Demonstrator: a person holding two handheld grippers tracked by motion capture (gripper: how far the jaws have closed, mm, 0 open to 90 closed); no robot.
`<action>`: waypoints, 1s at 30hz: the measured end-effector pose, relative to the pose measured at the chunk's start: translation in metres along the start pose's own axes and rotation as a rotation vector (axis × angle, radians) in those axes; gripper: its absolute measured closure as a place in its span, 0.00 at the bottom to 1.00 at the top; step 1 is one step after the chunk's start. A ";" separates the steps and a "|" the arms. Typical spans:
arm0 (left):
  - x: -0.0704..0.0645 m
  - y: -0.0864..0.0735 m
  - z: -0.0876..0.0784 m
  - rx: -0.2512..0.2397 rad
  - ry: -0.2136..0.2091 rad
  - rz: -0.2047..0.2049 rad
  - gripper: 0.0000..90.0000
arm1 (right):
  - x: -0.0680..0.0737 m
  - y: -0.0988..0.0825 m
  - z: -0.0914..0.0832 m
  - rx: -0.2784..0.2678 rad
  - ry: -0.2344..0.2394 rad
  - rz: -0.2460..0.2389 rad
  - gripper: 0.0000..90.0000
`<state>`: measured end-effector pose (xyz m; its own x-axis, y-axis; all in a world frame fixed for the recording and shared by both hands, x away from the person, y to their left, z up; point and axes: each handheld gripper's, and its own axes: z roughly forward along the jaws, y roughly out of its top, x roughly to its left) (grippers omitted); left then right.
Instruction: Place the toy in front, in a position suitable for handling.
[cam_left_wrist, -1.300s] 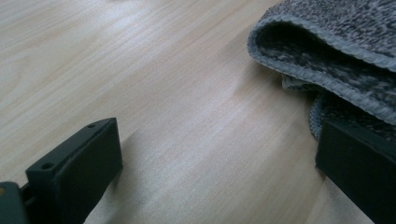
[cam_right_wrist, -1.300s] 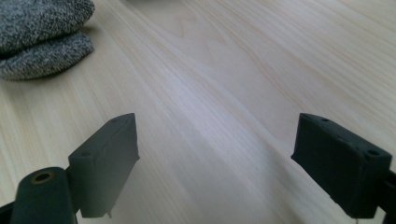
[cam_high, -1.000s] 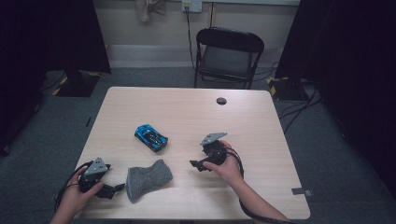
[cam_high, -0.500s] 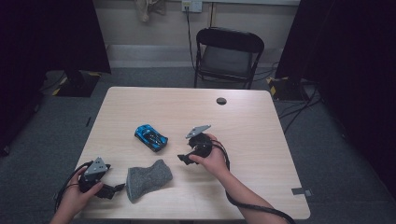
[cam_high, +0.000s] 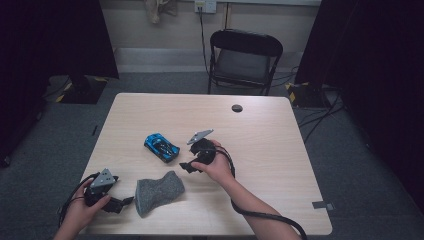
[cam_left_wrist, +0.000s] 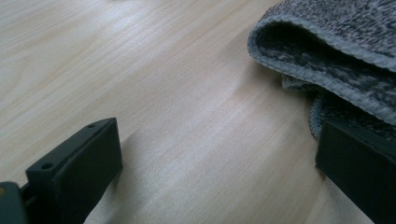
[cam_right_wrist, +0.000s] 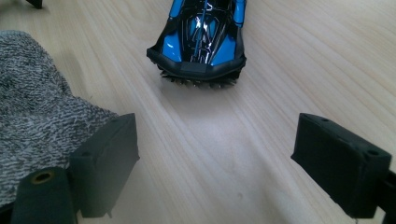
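- One blue toy car (cam_high: 161, 147).
- One grey cloth (cam_high: 156, 192).
- One small dark disc (cam_high: 237, 108), near the tabletop's far edge.
- One black folding chair (cam_high: 243, 60).
- Two handheld grippers.

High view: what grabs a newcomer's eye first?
The blue toy car near the table's middle, the one bright thing on pale wood. The right gripper sits just beside it, jaws open and pointing at it. A grey cloth lies crumpled near the front edge, with the left gripper open at its left end.
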<state>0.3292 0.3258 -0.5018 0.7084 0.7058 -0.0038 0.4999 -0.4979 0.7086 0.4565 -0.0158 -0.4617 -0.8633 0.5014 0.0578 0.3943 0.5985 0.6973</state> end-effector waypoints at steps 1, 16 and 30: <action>0.000 0.000 0.000 0.000 0.000 0.000 0.00 | 0.000 0.001 0.001 -0.001 0.003 -0.002 0.15; 0.000 0.000 0.000 0.000 -0.002 0.001 0.00 | 0.000 0.021 0.009 -0.016 0.015 0.000 0.15; 0.001 0.000 0.000 0.001 -0.004 0.005 0.00 | 0.012 0.038 0.025 -0.022 0.037 -0.019 0.15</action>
<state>0.3294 0.3263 -0.5017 0.7128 0.7013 -0.0028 0.4967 -0.5020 0.7080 0.4689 0.0284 -0.4521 -0.8816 0.4668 0.0702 0.3711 0.5935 0.7142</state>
